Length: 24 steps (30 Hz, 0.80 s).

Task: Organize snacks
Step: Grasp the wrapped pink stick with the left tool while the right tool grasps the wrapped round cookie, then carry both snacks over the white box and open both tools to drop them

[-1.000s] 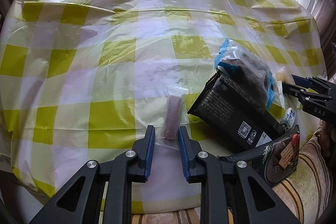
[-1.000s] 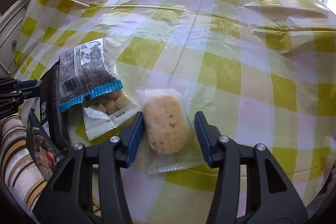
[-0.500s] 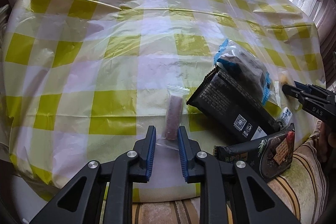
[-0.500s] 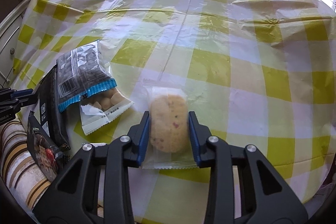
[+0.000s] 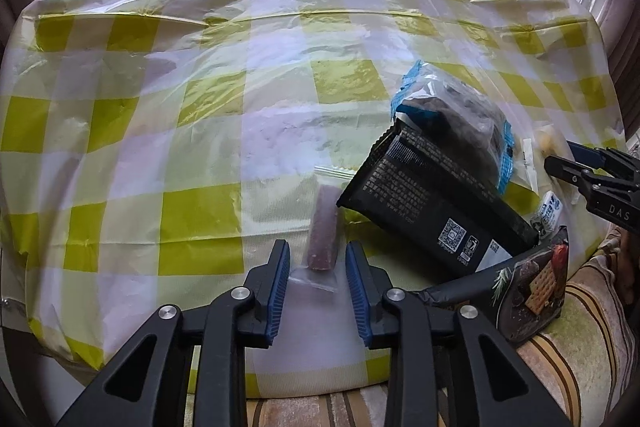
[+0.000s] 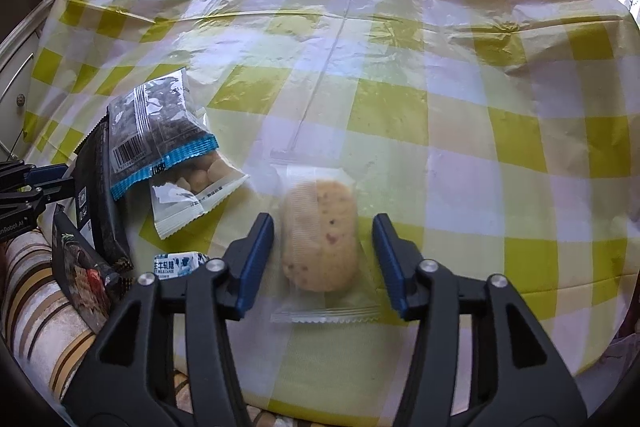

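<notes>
left tongs (image 5: pixel 316 263) opening, straddling thin bar packet (image 5: pixel 323 233) on desk (image 5: pixel 200 107) | right tongs (image 6: pixel 324 255) opening around wrapped cake (image 6: pixel 320 235); seemingly untouched | soft, crushable; slick film; grip mid-body lightly

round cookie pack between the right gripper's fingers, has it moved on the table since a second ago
No. The cookie pack lies on the same pale square of the tablecloth, beside the peanut bag. The right gripper is opening around it.
</notes>
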Available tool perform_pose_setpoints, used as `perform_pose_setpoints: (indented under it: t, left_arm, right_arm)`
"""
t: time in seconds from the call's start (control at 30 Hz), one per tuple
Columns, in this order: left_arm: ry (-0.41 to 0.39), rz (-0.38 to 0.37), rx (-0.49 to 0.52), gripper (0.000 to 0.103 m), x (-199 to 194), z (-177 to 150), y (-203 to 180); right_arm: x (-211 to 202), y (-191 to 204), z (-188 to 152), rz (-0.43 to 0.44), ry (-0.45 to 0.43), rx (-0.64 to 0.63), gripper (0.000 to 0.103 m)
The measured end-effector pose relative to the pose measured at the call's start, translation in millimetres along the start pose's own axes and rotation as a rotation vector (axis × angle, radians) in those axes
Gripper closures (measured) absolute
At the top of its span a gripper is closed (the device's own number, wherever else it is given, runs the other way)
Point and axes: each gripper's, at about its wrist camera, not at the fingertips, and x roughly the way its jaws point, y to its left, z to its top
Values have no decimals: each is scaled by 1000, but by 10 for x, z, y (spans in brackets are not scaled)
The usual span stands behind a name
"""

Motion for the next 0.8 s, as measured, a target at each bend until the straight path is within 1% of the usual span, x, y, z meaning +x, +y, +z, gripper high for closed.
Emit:
perform_pose_setpoints:
  t: [0.13, 0.2, 0.23, 0.3, 0.5, 0.67, 0.8]
  left_arm:
    - [-4, -24, -12, 74, 20, 38, 36]
    - [-8, -19, -18, 86, 30, 46, 54]
    - [-9, -22, -20, 87, 29, 43, 57]
    - [-13, -22, -28, 89, 16, 20, 57]
    - [-33, 7, -74, 89, -61, -50, 99]
    - [-92, 49, -129, 89, -240, -110, 154]
    - [-152, 84, -135, 89, -446, -198, 76]
  right_arm:
    - [-1, -10, 4, -3, 1, 3, 45]
    - [-4, -12, 3, -9, -1, 4, 56]
    - [-12, -19, 0, -8, -5, 9, 64]
    - [-20, -41, -2, -1, -7, 20, 64]
    - [-86, -96, -68, 14, -20, 59, 65]
    - [-226, -134, -137, 21, -50, 84, 65]
    - [-344, -118, -218, 19, -69, 83, 65]
